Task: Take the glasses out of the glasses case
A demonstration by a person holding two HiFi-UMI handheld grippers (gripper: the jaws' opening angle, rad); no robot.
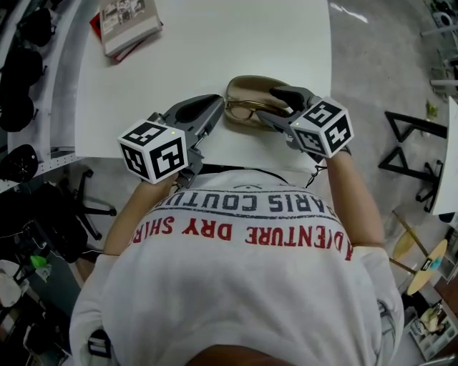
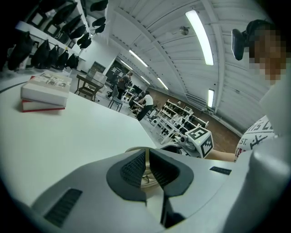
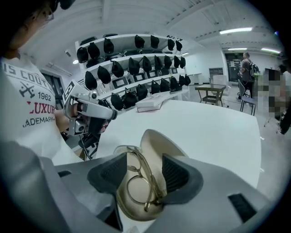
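An open beige glasses case [image 1: 247,86] lies near the front edge of the white table [image 1: 215,43]. Gold wire glasses [image 1: 247,109] rest folded inside it. In the right gripper view the glasses [image 3: 138,191] lie in the case [image 3: 157,145] between the pads. My right gripper [image 3: 144,164] is open and straddles them; the pads do not press. It reaches in from the right [image 1: 275,107]. My left gripper [image 1: 215,111] sits at the case's left end. Its jaws [image 2: 146,157] are almost together, with a thin beige strip of the case rim [image 2: 134,149] between the pads.
A stack of books [image 1: 129,21] lies at the table's far left corner, also seen as books [image 2: 45,91]. Shelves of black items [image 3: 132,54] stand behind the table. An office chair [image 1: 79,207] is at my left. The person's torso is close behind both grippers.
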